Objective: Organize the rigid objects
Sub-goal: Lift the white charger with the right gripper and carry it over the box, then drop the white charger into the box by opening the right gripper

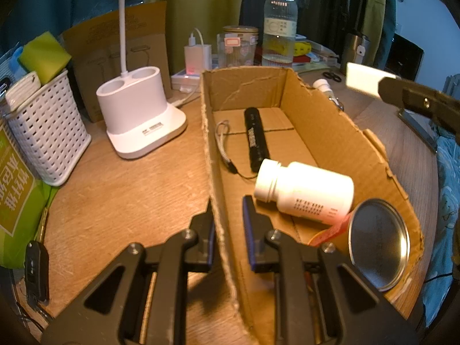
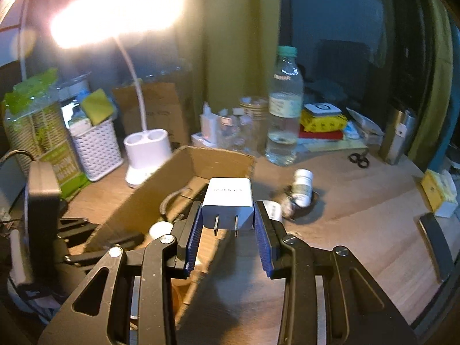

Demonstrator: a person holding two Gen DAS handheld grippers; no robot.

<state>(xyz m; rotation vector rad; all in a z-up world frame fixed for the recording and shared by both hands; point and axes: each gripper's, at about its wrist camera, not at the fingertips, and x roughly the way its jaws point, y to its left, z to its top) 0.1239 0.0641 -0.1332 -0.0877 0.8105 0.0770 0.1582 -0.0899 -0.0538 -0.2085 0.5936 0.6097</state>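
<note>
Cardboard walls matter here: the left tool (image 1: 227,215) is clenched on the near left wall of the cardboard box (image 1: 313,126), one finger outside and one inside, steadying it on the tabletop (image 1: 120,195). Inside the box lie a black flashlight (image 1: 256,141), a white pill bottle (image 1: 304,189) on its side, and a metal-lidded tin (image 1: 379,241) in the near right corner. Further right, the right tool (image 2: 227,227) grips a white plug adapter (image 2: 228,204) between its blue pads, prongs pointing back toward the camera; it hangs in the air over the right wall of the box. To the right of the box, a small white bottle (image 2: 303,187) waits on the tabletop, apparently not yet sorted.

The step in hand looks like carrying the adapter to the box. The next move calls for bringing it over the bare floor between flashlight and far wall, lowering it, then releasing without knocking the pill bottle.
</note>
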